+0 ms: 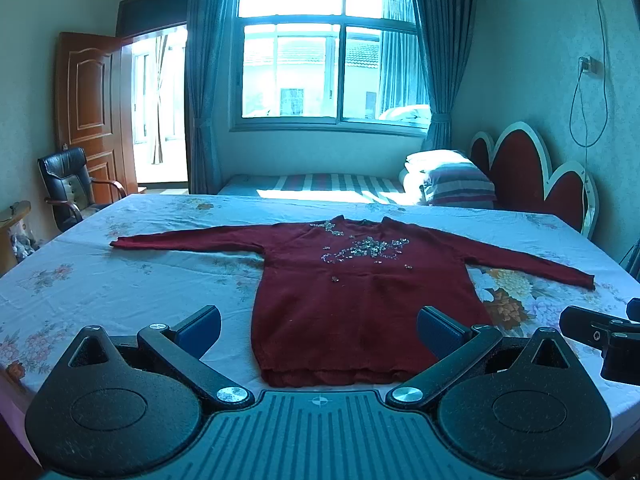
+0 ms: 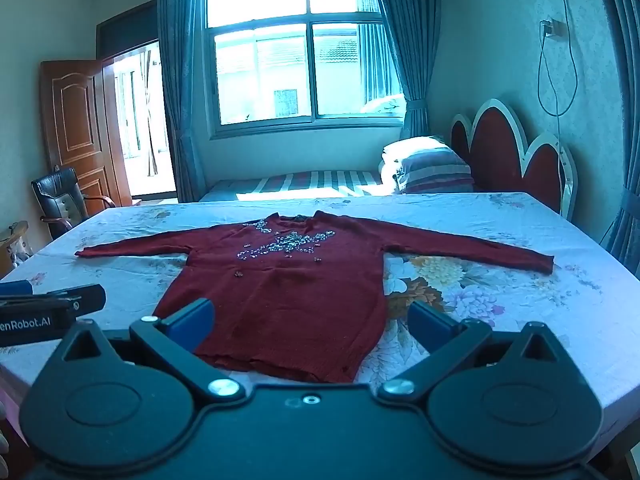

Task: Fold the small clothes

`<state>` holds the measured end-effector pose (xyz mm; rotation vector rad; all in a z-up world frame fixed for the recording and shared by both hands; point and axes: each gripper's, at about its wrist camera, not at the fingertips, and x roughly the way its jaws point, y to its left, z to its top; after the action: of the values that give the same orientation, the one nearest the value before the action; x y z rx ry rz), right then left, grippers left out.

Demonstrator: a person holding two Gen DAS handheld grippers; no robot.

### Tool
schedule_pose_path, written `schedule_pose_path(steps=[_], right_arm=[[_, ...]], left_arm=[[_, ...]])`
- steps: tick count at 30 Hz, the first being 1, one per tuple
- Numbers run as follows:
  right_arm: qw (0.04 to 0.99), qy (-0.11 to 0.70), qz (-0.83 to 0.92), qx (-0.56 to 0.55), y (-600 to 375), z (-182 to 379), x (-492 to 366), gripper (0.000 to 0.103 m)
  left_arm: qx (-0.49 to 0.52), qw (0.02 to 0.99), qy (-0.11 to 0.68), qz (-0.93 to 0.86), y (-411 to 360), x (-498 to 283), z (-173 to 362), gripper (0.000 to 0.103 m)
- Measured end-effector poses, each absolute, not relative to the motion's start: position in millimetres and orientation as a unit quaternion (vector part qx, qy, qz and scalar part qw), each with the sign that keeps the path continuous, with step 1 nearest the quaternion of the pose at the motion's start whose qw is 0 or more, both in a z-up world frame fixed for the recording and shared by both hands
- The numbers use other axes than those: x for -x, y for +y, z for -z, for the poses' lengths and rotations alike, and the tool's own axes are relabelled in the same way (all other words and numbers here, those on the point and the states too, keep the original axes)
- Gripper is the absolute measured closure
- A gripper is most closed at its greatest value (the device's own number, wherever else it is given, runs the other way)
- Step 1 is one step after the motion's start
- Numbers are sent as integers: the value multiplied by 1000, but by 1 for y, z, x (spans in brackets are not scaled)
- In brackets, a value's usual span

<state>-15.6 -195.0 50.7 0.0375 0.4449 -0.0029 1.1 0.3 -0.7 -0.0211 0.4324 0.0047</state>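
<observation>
A dark red long-sleeved sweater [image 1: 360, 300] with a sequin pattern on the chest lies flat on the table, both sleeves spread out, hem toward me. It also shows in the right wrist view [image 2: 288, 292]. My left gripper [image 1: 319, 330] is open and empty, held above the hem near the table's front edge. My right gripper [image 2: 310, 322] is open and empty, above the hem's right part. The right gripper's body shows at the right edge of the left wrist view [image 1: 604, 336]; the left gripper's body shows at the left in the right wrist view [image 2: 48, 312].
The table wears a floral cloth [image 1: 100, 280]. Behind it stand a bed with striped pillows [image 1: 452, 184], a red scalloped headboard [image 1: 528, 172], a black chair [image 1: 68, 188] at the left, a wooden door and a window.
</observation>
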Motion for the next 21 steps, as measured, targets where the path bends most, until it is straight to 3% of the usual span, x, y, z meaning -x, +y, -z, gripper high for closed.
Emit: schedule_pose_path(steps=[21], right_arm=[[975,220,7,-20,-196,-52,15,0]], left_arm=[[8,977,214,2,1,0,-4,0]])
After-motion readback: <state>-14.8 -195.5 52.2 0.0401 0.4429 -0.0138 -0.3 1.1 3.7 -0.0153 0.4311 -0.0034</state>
